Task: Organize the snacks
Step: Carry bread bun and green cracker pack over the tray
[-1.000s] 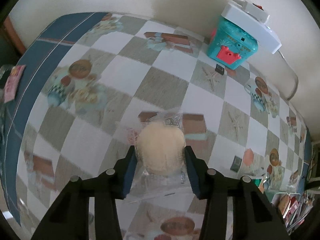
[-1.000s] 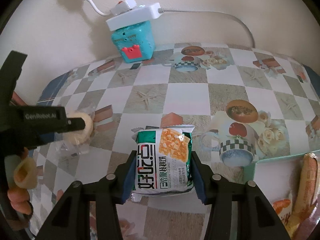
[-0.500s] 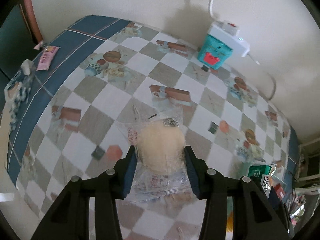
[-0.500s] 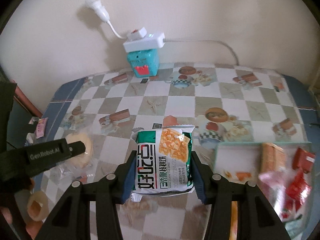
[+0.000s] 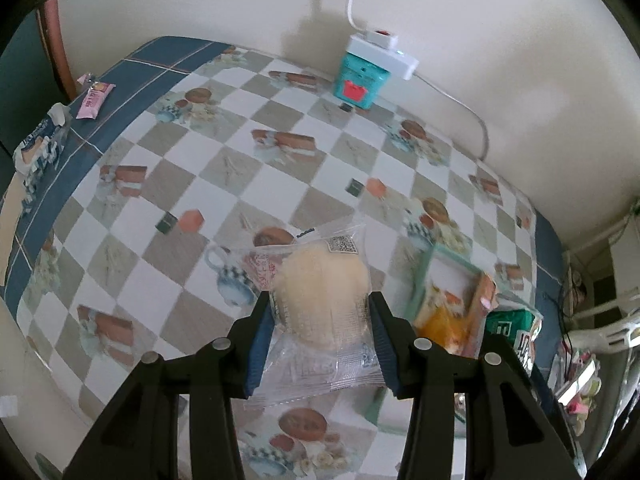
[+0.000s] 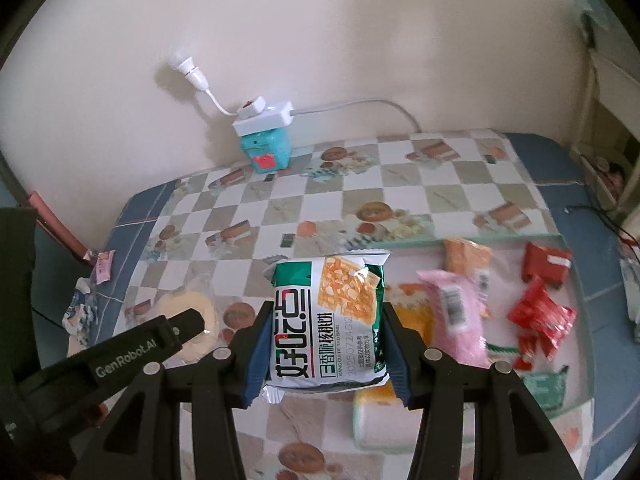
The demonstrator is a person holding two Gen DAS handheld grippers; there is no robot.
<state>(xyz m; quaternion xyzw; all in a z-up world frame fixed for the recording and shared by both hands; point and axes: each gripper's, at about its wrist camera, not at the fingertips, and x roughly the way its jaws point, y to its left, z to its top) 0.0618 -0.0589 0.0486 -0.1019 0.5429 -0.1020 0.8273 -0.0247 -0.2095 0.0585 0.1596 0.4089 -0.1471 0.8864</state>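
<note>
Left gripper clamped on a clear-wrapped pale round cake, QR label on top. Right gripper closed around a green-and-white cracker packet, held over the table.

From where I stand, the tray is smeared with motion blur, so the pink packet and red packets inside show no readable print. The green snack packet covers the tray's near left corner. The left gripper hides part of the round cake. At the tabletop's far edge, a small pink wrapper is too tiny to read.
</note>
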